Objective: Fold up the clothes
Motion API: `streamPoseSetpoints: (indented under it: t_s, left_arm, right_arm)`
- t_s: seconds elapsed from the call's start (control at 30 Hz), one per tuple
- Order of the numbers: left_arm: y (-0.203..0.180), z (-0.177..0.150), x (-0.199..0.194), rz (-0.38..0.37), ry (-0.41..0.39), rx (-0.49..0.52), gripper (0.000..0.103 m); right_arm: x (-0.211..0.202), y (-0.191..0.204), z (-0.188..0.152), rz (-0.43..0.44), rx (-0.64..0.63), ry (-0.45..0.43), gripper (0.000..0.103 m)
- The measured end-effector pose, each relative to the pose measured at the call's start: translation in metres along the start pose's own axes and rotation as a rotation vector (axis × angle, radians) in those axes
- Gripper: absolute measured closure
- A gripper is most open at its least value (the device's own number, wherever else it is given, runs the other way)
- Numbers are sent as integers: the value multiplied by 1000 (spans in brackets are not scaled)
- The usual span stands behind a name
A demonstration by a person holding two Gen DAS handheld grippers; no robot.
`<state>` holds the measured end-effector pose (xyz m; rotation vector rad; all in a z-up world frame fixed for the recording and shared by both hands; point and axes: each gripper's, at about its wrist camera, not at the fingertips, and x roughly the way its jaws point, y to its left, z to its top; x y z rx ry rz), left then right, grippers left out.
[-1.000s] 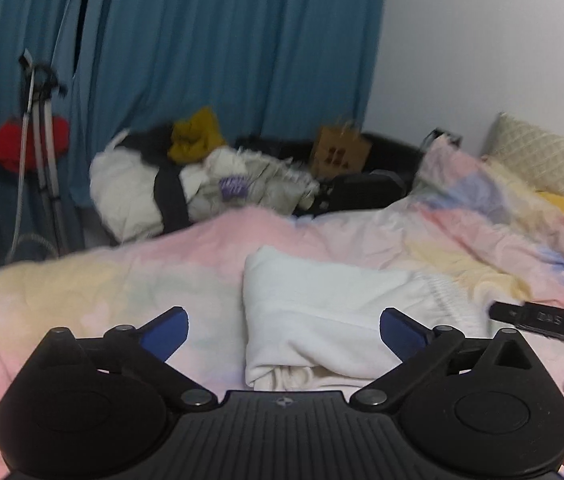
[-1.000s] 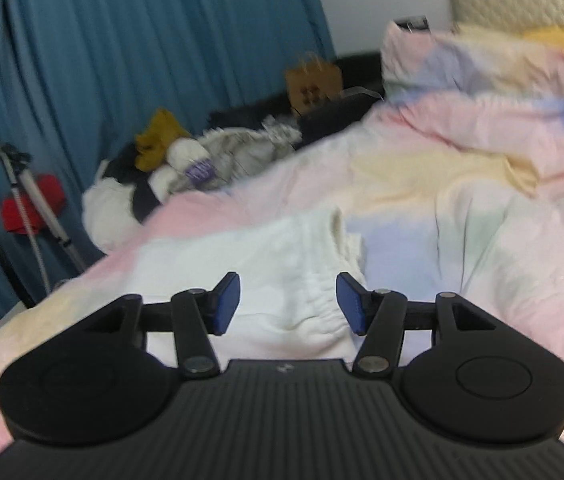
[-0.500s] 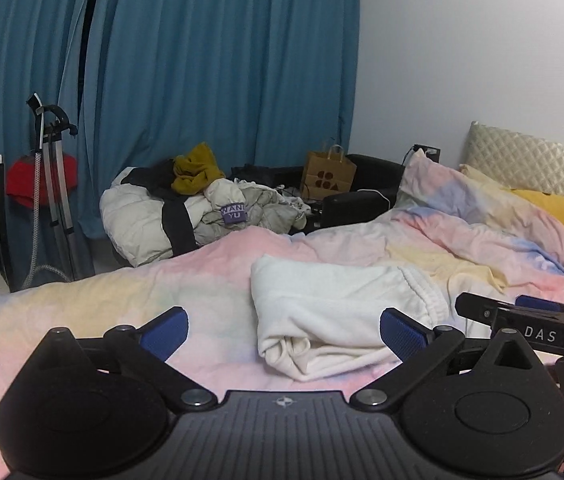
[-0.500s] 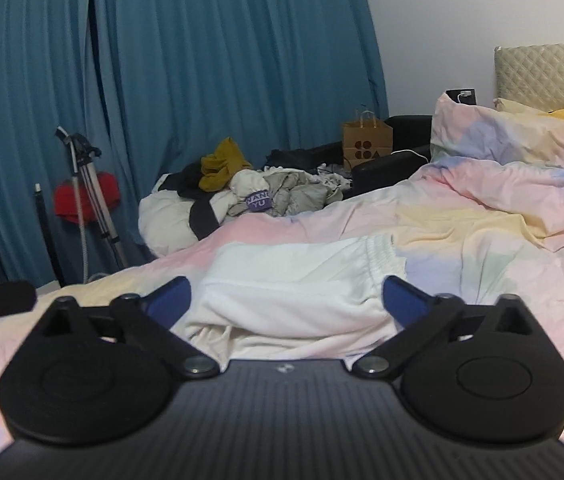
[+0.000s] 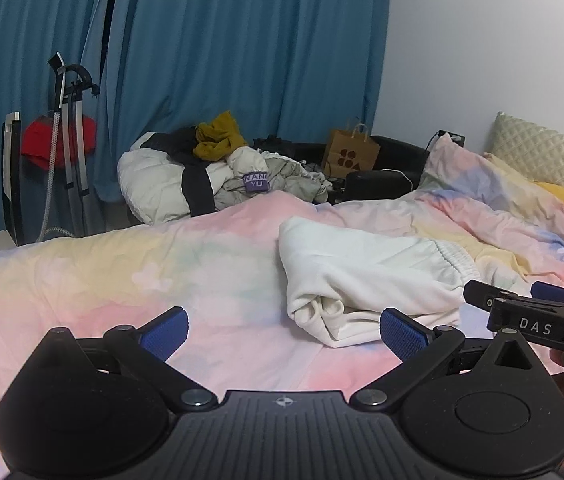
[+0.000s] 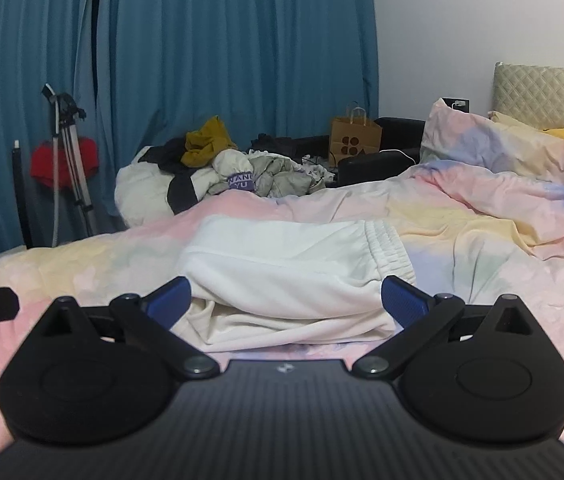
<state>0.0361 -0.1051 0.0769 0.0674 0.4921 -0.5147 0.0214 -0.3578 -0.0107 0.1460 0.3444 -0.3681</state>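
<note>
One folded white fleece garment [image 6: 294,276] with an elastic gathered band lies on the pastel tie-dye duvet [image 5: 121,280], near the middle of the bed, and nothing is holding it. Its long axis runs left to right across the right wrist view, gathered band at the right end, folded layers showing along the near edge. The right gripper [image 6: 286,300] hangs square in front of it, blue pads spread wide and empty, the bundle lying just beyond and between them. The left gripper [image 5: 284,328] is also spread wide with nothing in it, and from there the garment sits ahead and off to the right, so the right one looks the nearer. Two grippers, one garment on the bed. Further out, one heap of unfolded clothes [image 5: 209,176] waits beyond the far edge, one brown paper bag [image 5: 352,152] beside it, blue curtains [image 6: 201,60] behind.
</note>
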Motion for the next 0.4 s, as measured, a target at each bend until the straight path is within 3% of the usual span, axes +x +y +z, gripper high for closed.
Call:
streamPoseSetpoints:
  t_s: [0.4]
  left_arm:
    - [-6, 0, 3, 29, 6, 8, 0]
  right_arm:
    - [2, -3, -2, -30, 9, 14, 0]
